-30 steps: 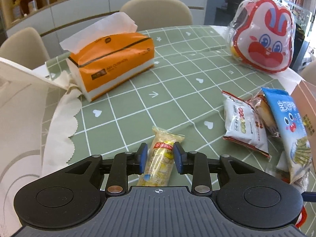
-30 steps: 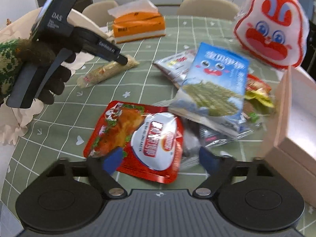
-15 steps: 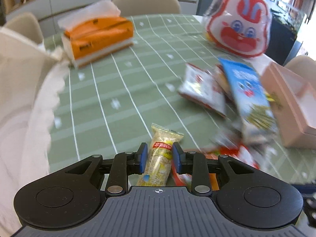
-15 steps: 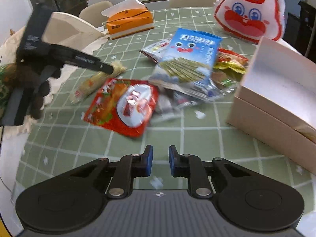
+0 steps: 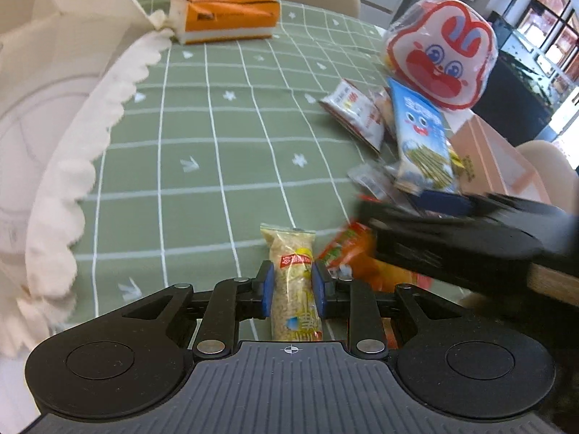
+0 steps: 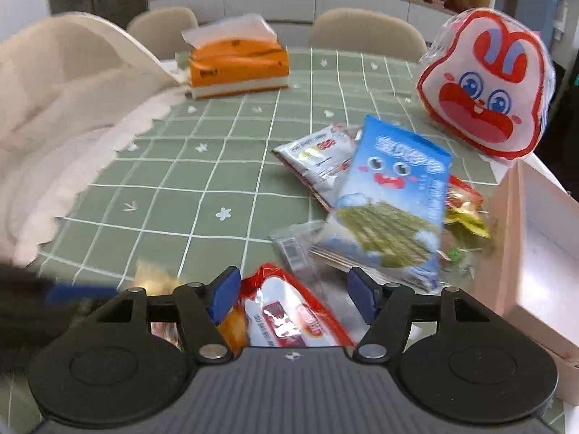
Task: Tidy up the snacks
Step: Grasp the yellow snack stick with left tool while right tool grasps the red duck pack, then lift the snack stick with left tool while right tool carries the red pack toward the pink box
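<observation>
- My left claw [image 5: 290, 285] pinches a long clear rice-cracker packet [image 5: 293, 278] between its blue pads, the packet pointing forward over the green checked bench [image 5: 202, 152].
- My right claw [image 6: 294, 294] stands spread wide, its pads on either side of a red and white snack pouch [image 6: 286, 318]; I cannot tell if they touch it.
- Ahead of it a blue seaweed bag [image 6: 391, 209] lies on top of the loose snack pile, with a silver packet [image 6: 318, 159] beside it.
- A pink box [image 6: 535, 253] sits to the right, just beside the pile.
- A rabbit-face bag [image 6: 485, 86] stands behind the box; an orange tissue pack [image 6: 239, 68] lies at the far side.
</observation>
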A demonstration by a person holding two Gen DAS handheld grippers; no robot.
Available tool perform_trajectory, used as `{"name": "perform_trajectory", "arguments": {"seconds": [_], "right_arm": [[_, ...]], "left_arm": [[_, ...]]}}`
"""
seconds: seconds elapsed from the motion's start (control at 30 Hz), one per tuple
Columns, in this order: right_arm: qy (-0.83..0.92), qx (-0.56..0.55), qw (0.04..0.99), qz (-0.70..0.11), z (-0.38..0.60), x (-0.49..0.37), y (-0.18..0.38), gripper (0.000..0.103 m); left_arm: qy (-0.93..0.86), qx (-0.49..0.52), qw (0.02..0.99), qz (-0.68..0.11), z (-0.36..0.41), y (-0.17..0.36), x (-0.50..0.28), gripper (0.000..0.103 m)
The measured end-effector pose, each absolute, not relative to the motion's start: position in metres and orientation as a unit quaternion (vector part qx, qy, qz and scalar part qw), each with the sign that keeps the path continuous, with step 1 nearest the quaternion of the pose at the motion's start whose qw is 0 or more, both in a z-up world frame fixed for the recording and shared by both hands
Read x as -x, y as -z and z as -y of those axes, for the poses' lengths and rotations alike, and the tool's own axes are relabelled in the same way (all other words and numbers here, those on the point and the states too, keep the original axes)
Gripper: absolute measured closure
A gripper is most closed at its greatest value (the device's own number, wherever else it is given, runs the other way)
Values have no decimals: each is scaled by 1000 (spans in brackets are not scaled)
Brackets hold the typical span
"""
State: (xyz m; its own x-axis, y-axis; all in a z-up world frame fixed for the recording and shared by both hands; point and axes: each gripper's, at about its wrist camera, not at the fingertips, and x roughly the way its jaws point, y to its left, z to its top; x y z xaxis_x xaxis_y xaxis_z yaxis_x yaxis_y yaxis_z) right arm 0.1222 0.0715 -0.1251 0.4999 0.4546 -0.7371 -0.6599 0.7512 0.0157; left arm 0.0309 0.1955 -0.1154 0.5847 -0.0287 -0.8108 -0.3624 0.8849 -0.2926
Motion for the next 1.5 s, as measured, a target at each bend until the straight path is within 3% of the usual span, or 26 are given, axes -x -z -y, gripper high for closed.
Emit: {"name": "perform_trajectory", "arguments": {"seconds": [0.23,0.53,0.73,0.9,1.17,1.27,1.37,1.5], "right_arm": [[-339,155,852,-367,-47,-97,124,32],[-368,101,835,-396,18,-86,138,24],[-404,135,836,-347,0,-91,138,17],[-407,100,814,-402,-6,-113,148,14],[-396,77,822,-403,-4,-110,153,10],[-395,111,815,-409,-14,-106,155,0],[-399,168,807,-402,-29,-100,155,0],[-399,160,809,-402,-29,-101,152,4]], "left_arm": [[-78,253,854,-448,-178,117,-16,77],[-116,186,871,-440,-151,110,-6,79],[-129,175,867,-448,-155,109,0,79],[-130,178,866,-449,-154,110,2,79],[-117,182,868,-447,-154,112,4,77],[-110,176,875,-438,-151,113,8,77],[-101,185,880,-425,-151,117,15,75],[-87,185,884,-420,-151,118,20,74]]}}
